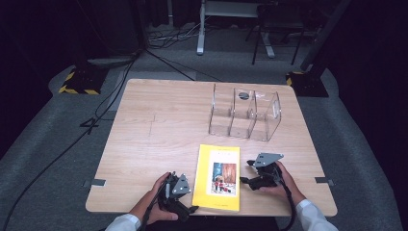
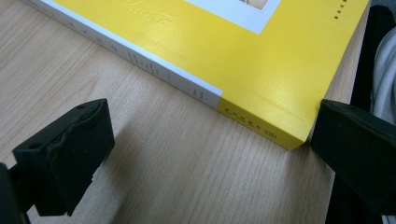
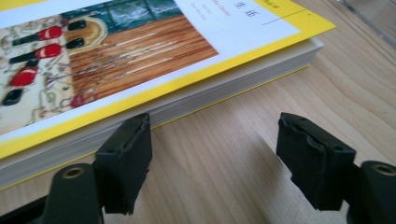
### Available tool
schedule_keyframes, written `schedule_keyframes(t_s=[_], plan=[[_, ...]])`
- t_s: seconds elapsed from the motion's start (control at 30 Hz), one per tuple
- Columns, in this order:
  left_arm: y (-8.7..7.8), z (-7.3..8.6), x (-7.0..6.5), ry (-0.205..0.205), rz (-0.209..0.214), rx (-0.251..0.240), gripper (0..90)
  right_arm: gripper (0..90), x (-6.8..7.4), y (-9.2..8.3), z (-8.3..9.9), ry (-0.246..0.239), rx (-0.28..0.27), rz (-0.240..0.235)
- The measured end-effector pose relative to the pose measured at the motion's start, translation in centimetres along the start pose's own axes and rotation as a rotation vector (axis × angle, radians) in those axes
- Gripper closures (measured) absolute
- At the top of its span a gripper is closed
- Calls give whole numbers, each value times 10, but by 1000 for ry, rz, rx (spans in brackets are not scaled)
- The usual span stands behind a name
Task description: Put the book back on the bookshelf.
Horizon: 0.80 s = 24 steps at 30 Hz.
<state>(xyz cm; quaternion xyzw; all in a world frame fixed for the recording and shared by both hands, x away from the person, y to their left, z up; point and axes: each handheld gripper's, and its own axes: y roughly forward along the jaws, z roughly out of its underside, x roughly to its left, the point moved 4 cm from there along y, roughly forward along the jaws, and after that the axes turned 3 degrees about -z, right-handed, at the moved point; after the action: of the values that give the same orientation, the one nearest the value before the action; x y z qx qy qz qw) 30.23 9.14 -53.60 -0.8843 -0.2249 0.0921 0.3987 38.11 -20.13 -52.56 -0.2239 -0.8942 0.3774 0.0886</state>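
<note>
A yellow book (image 1: 217, 176) with a picture on its cover lies flat near the table's front edge. My left gripper (image 1: 185, 204) rests on the table beside the book's spine, open; the spine corner (image 2: 261, 126) lies just ahead between its jaws, untouched. On the other side, my right gripper (image 1: 245, 172) stands open at the book's page edge (image 3: 196, 100), with the left fingertip (image 3: 126, 158) close against the pages. Nothing sits between either pair of jaws.
A clear acrylic organiser (image 1: 244, 113) with three compartments stands at the back right of the wooden table (image 1: 159, 125). A sleeve (image 2: 385, 70) shows past the front edge. Cables and stand bases lie on the grey floor beyond.
</note>
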Motion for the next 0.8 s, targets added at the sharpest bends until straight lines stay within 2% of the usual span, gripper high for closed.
schedule_keyframes(t_s=[0.13, 0.27, 0.43, 0.57, 0.7, 0.8], plan=[[1, -1, 5, -20, -18, 0, 2, 309, 6, -3, -1, -34, 37, -40], [2, -3, 16, -45, -49, 6, 5, 323, 6, -4, -3, -49, 75, -59], [6, -7, 21, -36, -33, 7, 0, 373, 7, -4, -7, -60, 118, -71], [10, -11, 26, -32, -26, 3, 0, 467, 8, -5, -11, -70, 177, -94], [13, -14, 33, -39, -37, -1, 0, 491, 8, -5, -15, -89, 232, -114], [14, -16, 38, -35, -28, 3, 0, 497, 12, -4, -19, -109, 285, -140]])
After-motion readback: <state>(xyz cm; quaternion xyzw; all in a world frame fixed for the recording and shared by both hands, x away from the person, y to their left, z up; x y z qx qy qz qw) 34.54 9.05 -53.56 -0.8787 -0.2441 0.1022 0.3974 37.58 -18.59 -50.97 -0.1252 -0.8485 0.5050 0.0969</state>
